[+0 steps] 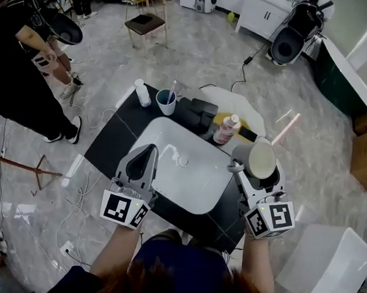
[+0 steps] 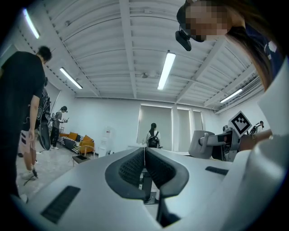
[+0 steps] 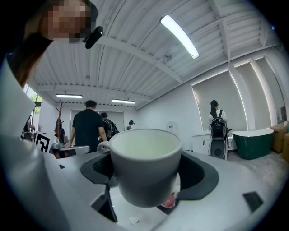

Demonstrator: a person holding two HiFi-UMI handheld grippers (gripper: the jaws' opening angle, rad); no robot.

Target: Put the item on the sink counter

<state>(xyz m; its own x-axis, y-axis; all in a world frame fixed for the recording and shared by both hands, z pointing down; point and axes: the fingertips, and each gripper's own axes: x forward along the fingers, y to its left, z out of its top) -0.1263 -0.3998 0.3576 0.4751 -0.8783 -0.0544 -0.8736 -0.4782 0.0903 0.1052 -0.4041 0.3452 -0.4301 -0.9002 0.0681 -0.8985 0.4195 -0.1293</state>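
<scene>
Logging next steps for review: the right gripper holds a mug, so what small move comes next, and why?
Probably lower the right gripper to stand the mug on the dark counter beside the basin: its jaws grip the upright mug, seemingly not yet set down.

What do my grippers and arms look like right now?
The left gripper and right gripper are alike: pale grey, wedge-shaped shells tapering forward, with black ribbed pads inside. Each carries a cube of black-and-white square markers at the back. No cables show on them. The forearms are bare; the top is dark blue.
</scene>
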